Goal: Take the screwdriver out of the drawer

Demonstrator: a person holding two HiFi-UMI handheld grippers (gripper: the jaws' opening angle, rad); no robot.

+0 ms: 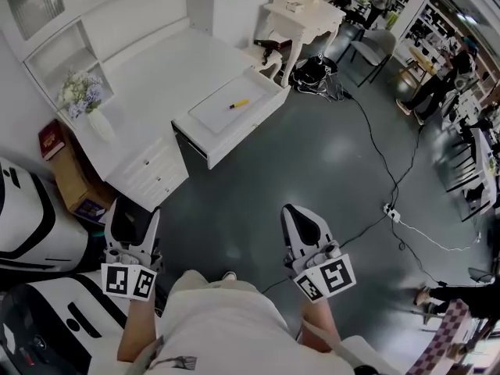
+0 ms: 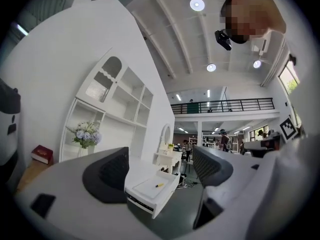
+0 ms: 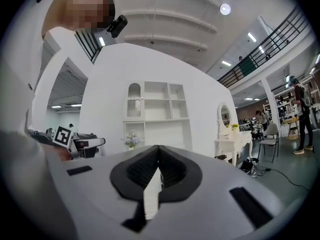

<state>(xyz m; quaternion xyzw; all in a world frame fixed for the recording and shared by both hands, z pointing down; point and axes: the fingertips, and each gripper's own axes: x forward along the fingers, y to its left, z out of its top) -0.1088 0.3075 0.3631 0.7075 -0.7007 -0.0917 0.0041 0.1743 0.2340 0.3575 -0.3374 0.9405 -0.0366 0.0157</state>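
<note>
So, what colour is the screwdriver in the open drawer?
Yellow screwdriver, clearest in the head view.

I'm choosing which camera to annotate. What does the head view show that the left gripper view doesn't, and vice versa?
Only the head view: the white power strip lying on the dark grey floor. Only the left gripper view: the round ceiling lights and the black-railed upper balcony. Both: the open white drawer holding the yellow-handled screwdriver, plus the white vase of pale flowers and the red book.
</note>
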